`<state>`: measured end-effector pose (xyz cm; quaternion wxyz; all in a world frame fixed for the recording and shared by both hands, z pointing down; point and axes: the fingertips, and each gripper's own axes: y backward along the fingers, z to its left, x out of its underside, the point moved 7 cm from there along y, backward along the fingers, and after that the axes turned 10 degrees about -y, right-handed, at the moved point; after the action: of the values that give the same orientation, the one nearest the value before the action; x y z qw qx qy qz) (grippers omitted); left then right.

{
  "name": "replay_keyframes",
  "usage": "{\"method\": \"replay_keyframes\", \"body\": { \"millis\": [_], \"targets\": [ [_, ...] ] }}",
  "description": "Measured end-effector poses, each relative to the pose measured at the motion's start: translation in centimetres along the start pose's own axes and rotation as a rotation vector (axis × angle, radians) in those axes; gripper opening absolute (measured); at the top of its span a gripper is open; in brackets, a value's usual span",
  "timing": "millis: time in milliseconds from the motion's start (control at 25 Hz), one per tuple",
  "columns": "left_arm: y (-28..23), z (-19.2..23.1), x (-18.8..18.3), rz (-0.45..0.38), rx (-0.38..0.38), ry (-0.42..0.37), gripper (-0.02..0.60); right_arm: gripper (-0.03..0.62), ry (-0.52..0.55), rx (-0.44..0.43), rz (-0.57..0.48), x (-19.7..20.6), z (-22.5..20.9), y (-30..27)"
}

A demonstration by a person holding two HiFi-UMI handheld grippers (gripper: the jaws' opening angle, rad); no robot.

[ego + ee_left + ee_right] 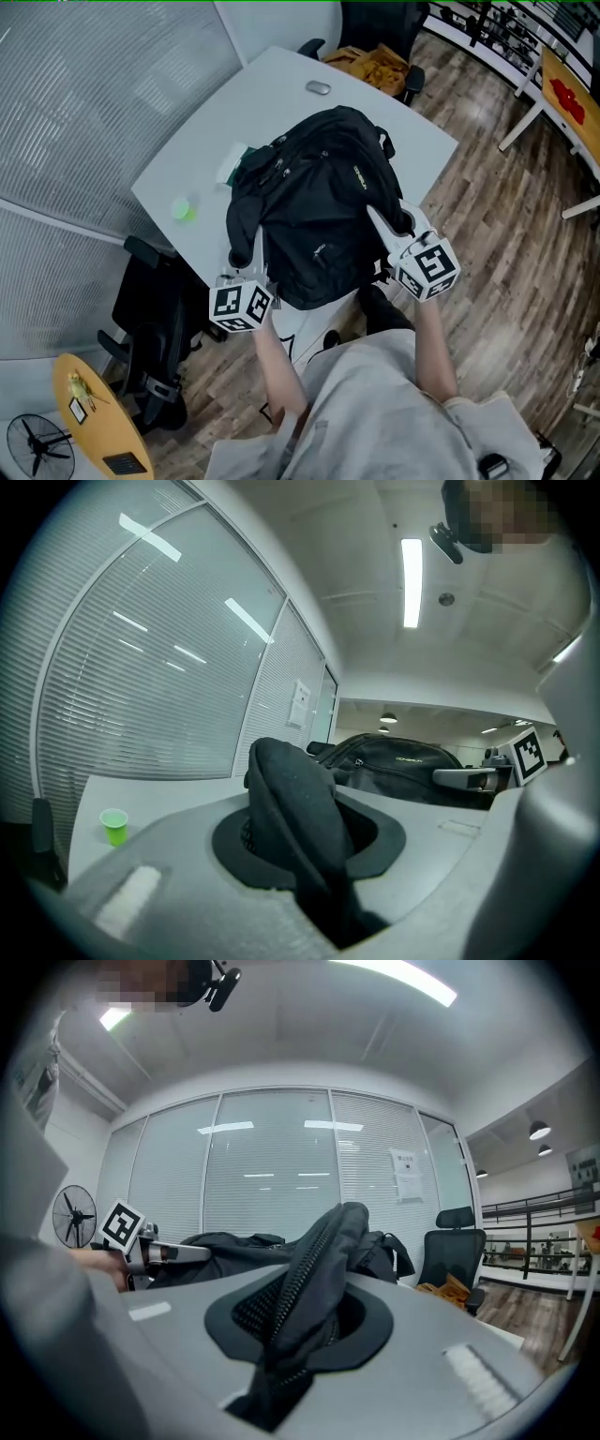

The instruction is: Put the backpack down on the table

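The black backpack [323, 202] lies mid-frame across the lower edge of the white bench [272, 94], its bottom end overhanging. The left gripper [242, 261] pinches one black shoulder strap [295, 808]. The right gripper [392, 234] pinches the mesh-lined strap [300, 1297].

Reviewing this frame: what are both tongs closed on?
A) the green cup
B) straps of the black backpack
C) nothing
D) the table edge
B: both gripper views show the left tongs and right tongs each pinching a strap of the backpack.
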<state>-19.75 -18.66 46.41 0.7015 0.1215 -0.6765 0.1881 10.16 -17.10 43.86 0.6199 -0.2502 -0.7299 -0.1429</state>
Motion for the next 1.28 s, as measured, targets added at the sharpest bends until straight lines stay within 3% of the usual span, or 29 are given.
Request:
{"method": "replay_keyframes", "body": {
  "millis": [520,1040,1280],
  "targets": [
    [-5.0,-0.1,-1.2,0.036,-0.147,0.004,0.084,0.059,-0.022,-0.160,0.026,-2.3,-6.6,-6.4],
    [-8.2,-0.5,3.4,0.137,-0.167,0.068,0.089,0.066,-0.039,-0.235,0.150,1.5,-12.4,-8.6],
    [-9.1,0.1,5.7,0.192,-0.180,0.100,0.097,0.075,0.010,-0.244,0.249,3.1,-13.8,-10.3]
  ]
}}
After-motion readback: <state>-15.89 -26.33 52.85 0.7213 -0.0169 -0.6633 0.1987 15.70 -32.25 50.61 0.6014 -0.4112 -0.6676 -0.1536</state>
